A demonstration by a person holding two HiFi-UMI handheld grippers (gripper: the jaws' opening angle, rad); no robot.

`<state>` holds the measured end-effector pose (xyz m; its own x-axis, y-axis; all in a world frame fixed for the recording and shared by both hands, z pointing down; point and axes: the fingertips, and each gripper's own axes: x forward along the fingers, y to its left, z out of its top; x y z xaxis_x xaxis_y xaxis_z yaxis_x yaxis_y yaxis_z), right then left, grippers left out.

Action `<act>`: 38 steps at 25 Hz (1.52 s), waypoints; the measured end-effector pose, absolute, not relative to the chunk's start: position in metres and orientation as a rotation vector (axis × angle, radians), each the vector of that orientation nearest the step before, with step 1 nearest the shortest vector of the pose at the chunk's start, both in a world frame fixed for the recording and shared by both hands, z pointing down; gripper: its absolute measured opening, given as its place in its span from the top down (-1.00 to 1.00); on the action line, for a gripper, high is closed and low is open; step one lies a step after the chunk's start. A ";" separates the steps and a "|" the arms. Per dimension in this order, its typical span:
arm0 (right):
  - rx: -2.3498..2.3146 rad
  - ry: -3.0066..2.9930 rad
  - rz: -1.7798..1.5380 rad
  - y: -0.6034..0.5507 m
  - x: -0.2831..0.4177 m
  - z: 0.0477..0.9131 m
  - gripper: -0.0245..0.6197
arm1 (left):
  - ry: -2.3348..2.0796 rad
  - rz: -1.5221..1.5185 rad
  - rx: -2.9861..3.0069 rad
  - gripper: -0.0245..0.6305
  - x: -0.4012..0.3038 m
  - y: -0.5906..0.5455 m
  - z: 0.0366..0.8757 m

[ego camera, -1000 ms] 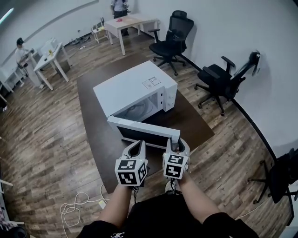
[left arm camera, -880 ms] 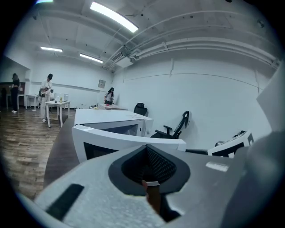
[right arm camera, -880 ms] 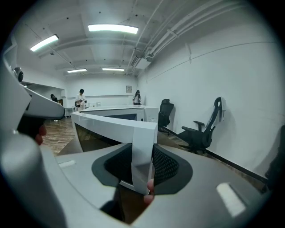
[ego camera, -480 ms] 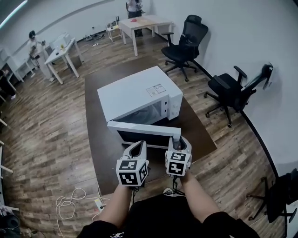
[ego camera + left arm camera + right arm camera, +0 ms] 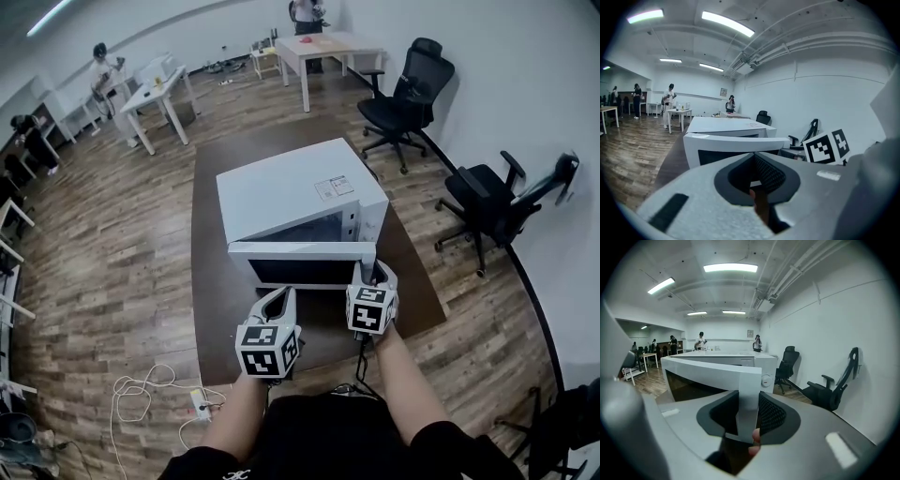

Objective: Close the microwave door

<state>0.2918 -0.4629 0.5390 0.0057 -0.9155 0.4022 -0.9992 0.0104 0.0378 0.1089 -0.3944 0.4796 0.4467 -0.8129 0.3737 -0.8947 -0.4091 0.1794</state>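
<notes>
A white microwave (image 5: pixel 300 192) stands on a dark table (image 5: pixel 211 281). Its door (image 5: pixel 300 251) is ajar, swung most of the way toward the front. My right gripper (image 5: pixel 370 272) is shut on the door's free right edge; in the right gripper view that white edge (image 5: pixel 749 401) runs between the pads. My left gripper (image 5: pixel 284 292) hovers just in front of the door, apart from it, with its tips together and nothing in them. The left gripper view shows the door (image 5: pixel 736 143) straight ahead and the right gripper's marker cube (image 5: pixel 827 146) beside it.
Two black office chairs (image 5: pixel 408 89) (image 5: pixel 492 206) stand to the right of the table. White desks (image 5: pixel 328 47) and several people are at the far end. Cables and a power strip (image 5: pixel 150 394) lie on the wood floor at lower left.
The door has swung from wide open to nearly flat against the microwave's front. My right gripper moved right and forward with its edge; the left gripper shifted only a little.
</notes>
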 end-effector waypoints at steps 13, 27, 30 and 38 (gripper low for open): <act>1.901 -1.999 0.331 -0.539 0.298 0.539 0.48 | -1.531 0.341 2.300 0.91 0.102 -0.414 0.483; 1.881 -1.998 0.301 -0.566 0.296 0.536 0.49 | -1.573 0.357 2.266 0.91 0.092 -0.426 0.483; 1.868 -2.003 0.304 -0.571 0.295 0.536 0.49 | -1.569 0.364 2.266 0.91 0.095 -0.425 0.484; 1.856 -2.010 0.293 -0.576 0.294 0.537 0.48 | -1.569 0.365 2.257 0.91 0.100 -0.420 0.488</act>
<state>0.2945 -0.5763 0.5368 -0.0490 -0.9080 0.4162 -0.9890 0.1023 0.1069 0.0998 -0.4197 0.4875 0.3481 -0.8427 0.4107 -0.9375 -0.3143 0.1496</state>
